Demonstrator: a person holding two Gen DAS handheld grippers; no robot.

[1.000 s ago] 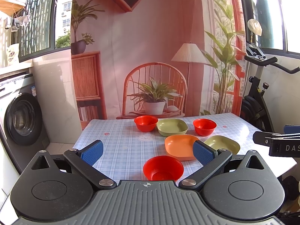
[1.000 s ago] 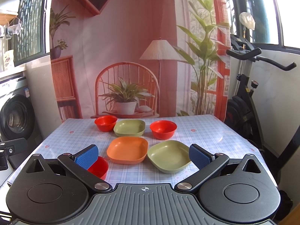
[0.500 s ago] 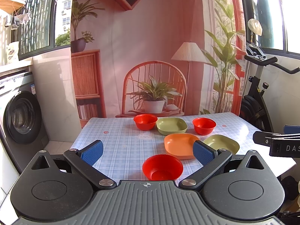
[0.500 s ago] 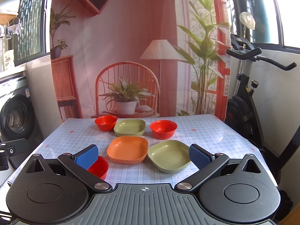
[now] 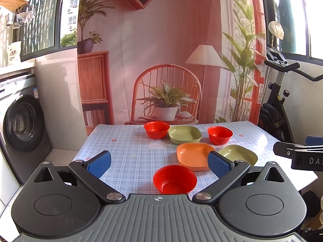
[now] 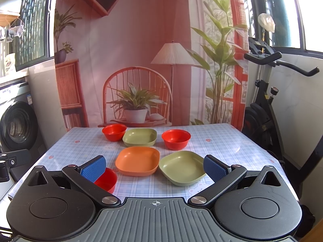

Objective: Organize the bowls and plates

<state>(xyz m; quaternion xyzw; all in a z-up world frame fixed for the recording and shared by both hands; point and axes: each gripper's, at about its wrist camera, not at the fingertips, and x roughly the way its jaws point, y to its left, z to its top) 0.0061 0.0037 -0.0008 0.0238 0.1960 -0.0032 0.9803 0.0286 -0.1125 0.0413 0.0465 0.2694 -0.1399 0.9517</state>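
While both tools hang empty with jaws apart, the left tool (image 5: 159, 162) should drop squarely over the near red bowl (image 5: 174, 179) on the worktop (image 5: 129, 147), pinching its rim firmly before stacking.

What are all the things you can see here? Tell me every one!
Red bowls: 3; near one in front of the left gripper, two at the back.
Green plates: 2; back middle, front right.
Orange plate: 1, table centre.
Table: 1, blue checked cloth.
Washing machine: 1, grey, left.
Exercise bike: 1, black, right.
Backdrop: 1, pink, printed with chair, lamp, plants, behind the table.
Left gripper: 1, black with blue pads, open, empty.
Right gripper: 1, same, open, empty.
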